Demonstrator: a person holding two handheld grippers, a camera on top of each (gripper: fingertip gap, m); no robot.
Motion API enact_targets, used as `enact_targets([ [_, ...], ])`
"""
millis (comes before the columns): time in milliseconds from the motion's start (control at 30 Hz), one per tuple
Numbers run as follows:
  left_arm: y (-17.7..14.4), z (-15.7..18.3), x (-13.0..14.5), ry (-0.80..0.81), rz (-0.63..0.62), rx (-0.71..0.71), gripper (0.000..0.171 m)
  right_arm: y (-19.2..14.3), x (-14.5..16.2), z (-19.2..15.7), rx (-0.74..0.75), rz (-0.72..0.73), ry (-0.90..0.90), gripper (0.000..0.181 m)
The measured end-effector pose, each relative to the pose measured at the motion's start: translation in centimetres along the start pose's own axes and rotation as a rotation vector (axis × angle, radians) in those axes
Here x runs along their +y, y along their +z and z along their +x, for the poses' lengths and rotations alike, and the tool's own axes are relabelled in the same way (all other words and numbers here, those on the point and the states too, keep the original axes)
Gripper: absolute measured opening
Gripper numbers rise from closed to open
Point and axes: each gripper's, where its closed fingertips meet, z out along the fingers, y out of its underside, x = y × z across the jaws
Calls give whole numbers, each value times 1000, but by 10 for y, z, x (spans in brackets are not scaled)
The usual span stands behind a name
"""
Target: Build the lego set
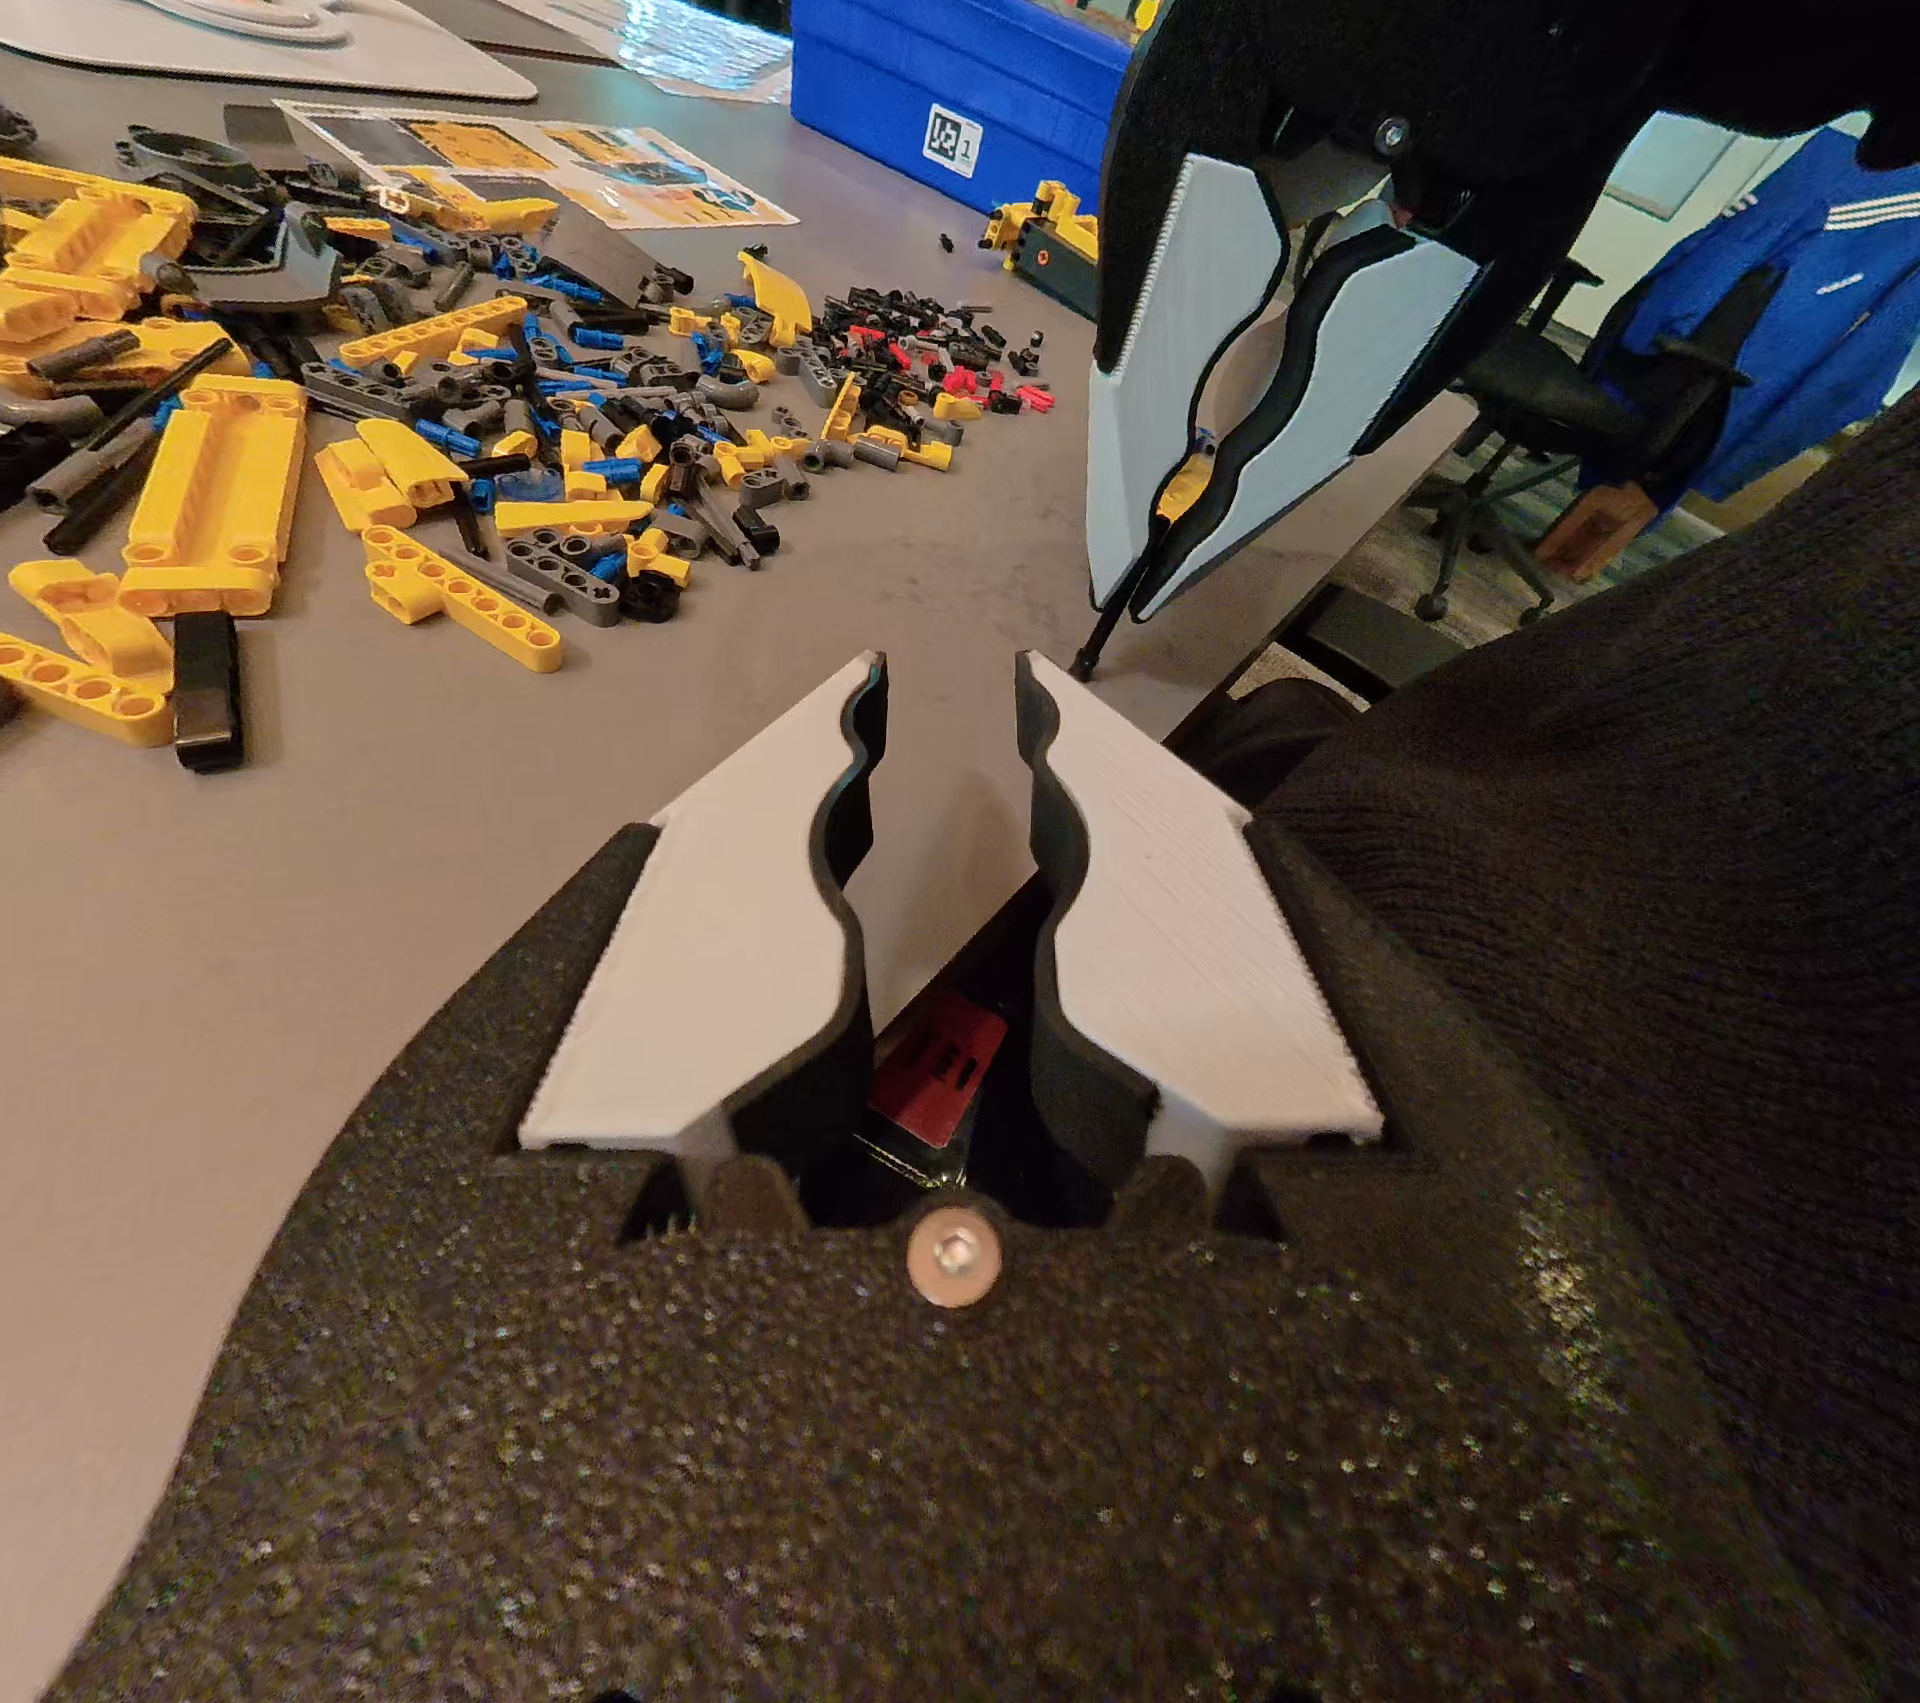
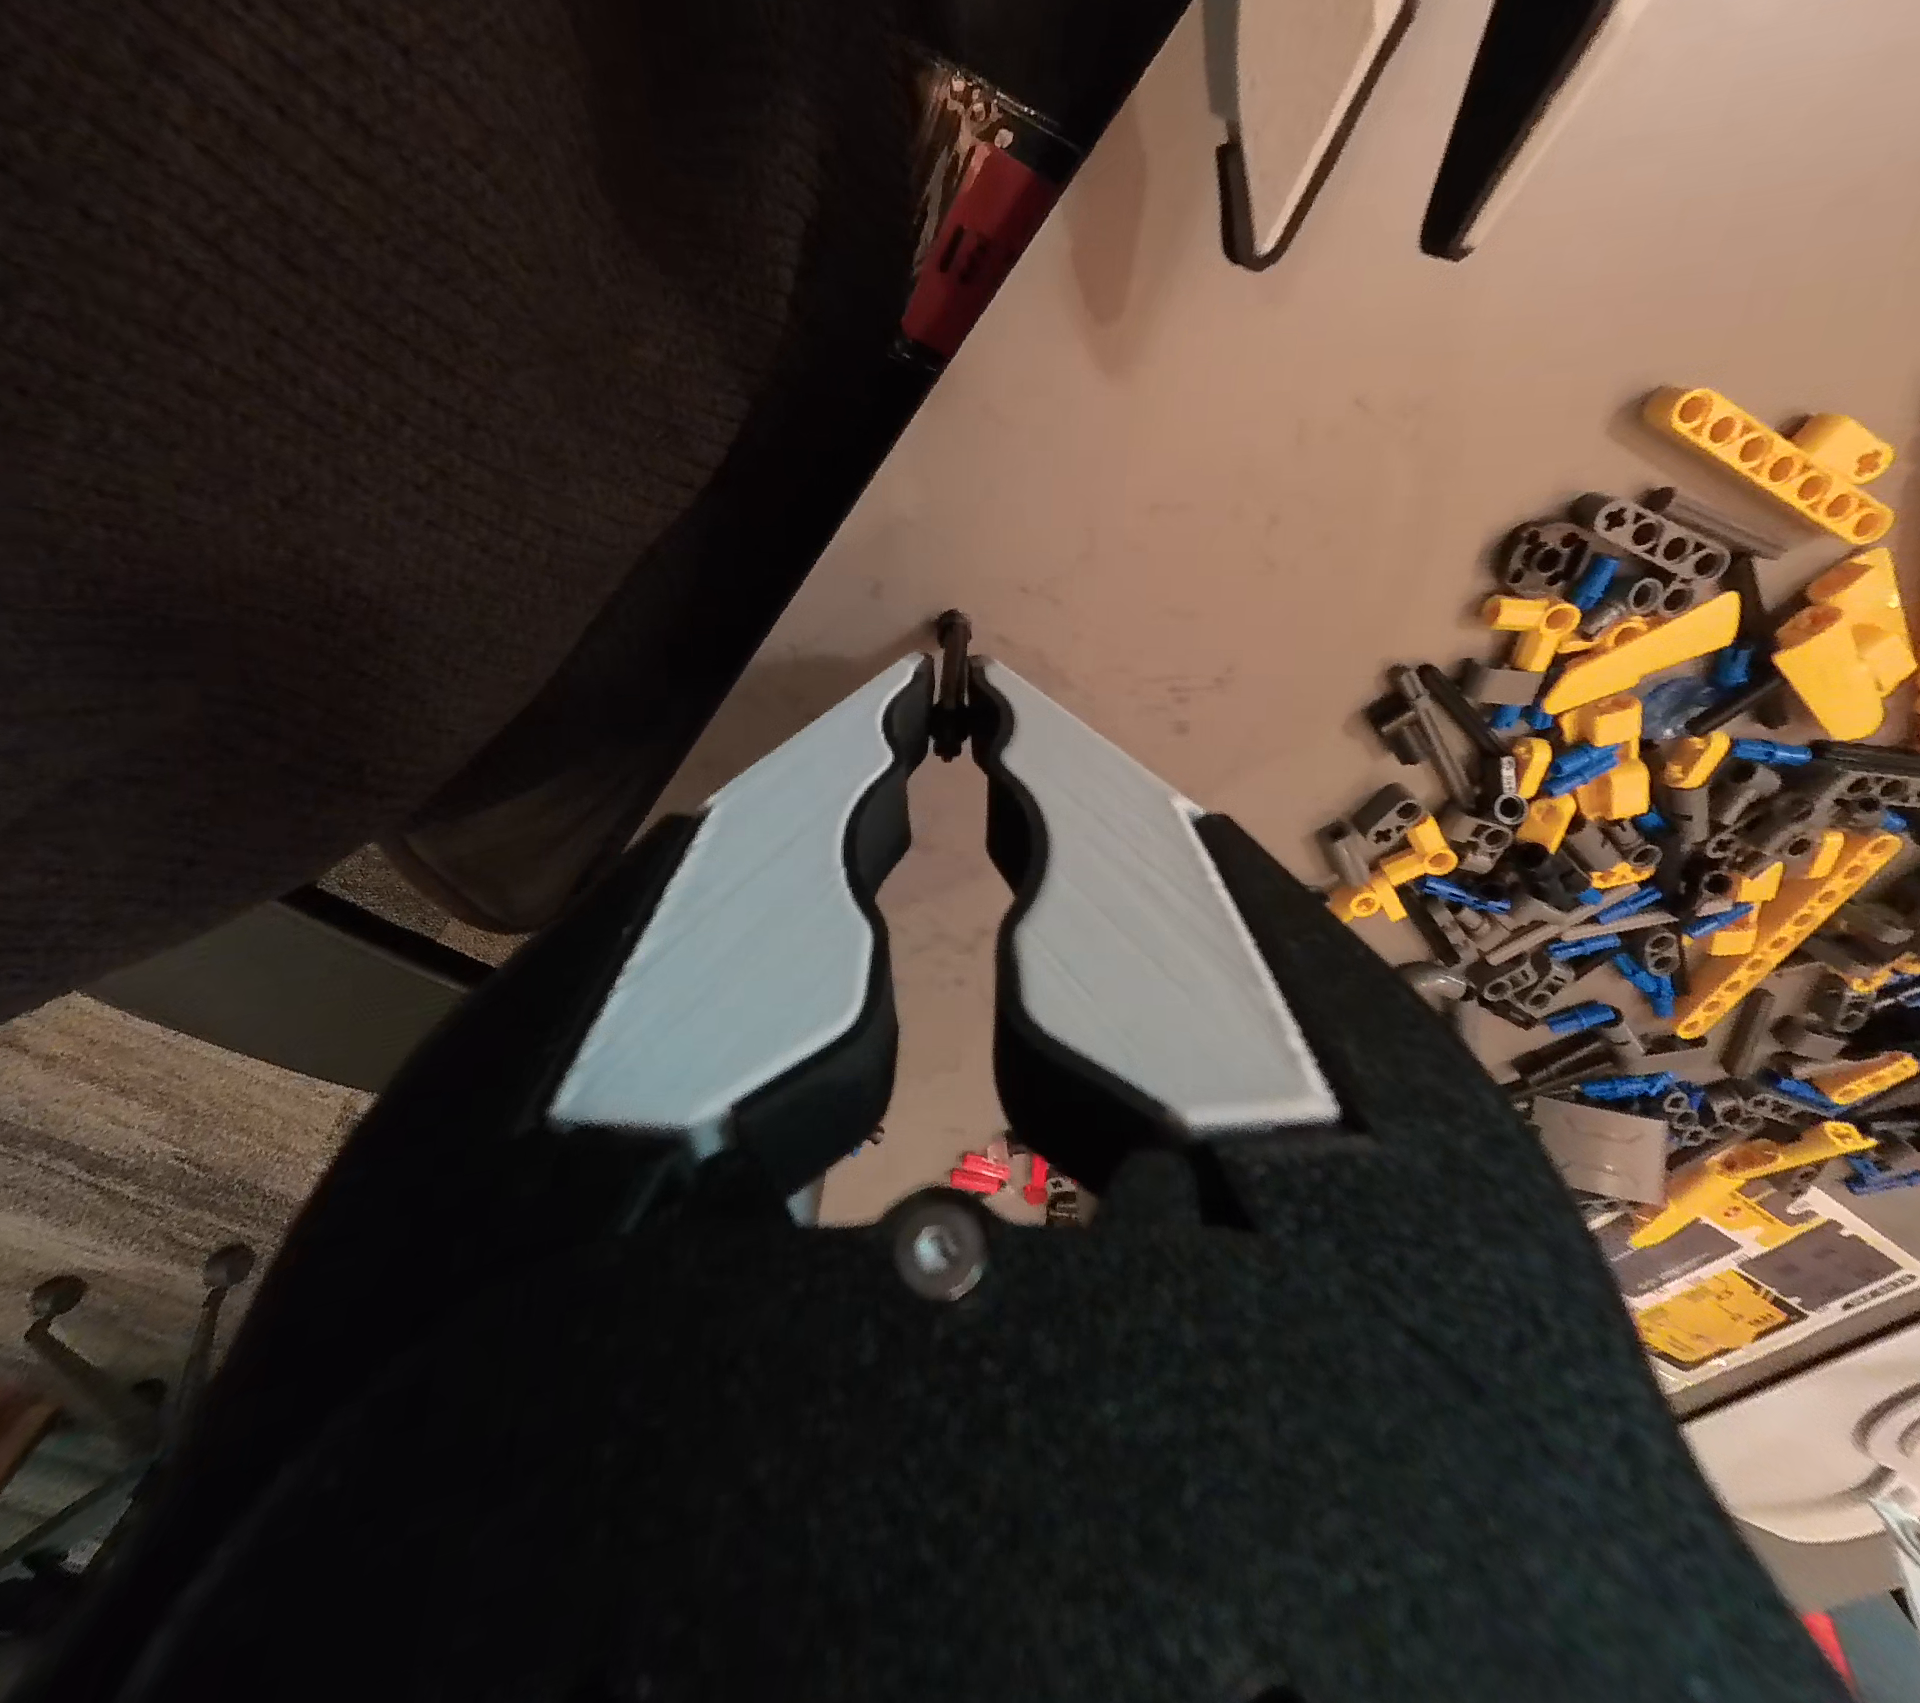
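My right gripper (image 2: 951,671) is shut on a thin black axle (image 2: 951,651) whose end sticks out past the fingertips, close over the table's near edge. In the left wrist view the right gripper (image 1: 1127,604) points down at the table, the black axle (image 1: 1091,656) touches or nearly touches the surface, and a small yellow piece (image 1: 1184,495) shows between its fingers. My left gripper (image 1: 951,677) is open and empty, low over bare table, just left of the right gripper. It also shows in the right wrist view (image 2: 1351,251).
A spread of yellow, grey, blue and black building pieces (image 1: 520,427) covers the grey table (image 1: 416,926) to the left, also in the right wrist view (image 2: 1714,822). Printed sheets (image 1: 540,167), a blue bin (image 1: 935,64) and a small yellow-black assembly (image 1: 1049,240) lie farther back. A person's dark sleeve (image 1: 1662,926) is at the right. The grippers' ends are close to 9 cm from one another.
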Motion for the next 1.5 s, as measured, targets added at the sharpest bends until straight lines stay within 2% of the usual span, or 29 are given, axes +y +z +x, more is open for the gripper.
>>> enact_targets([
  [567,0,0,0,1,0,-2,24,-1,0,0,8,-33,-43,6],
  [933,1,-4,2,8,-4,-18,24,-2,-2,-2,26,-104,-238,5],
  [1500,3,-6,5,3,-11,-17,24,0,1,-1,-4,-96,-234,6],
])
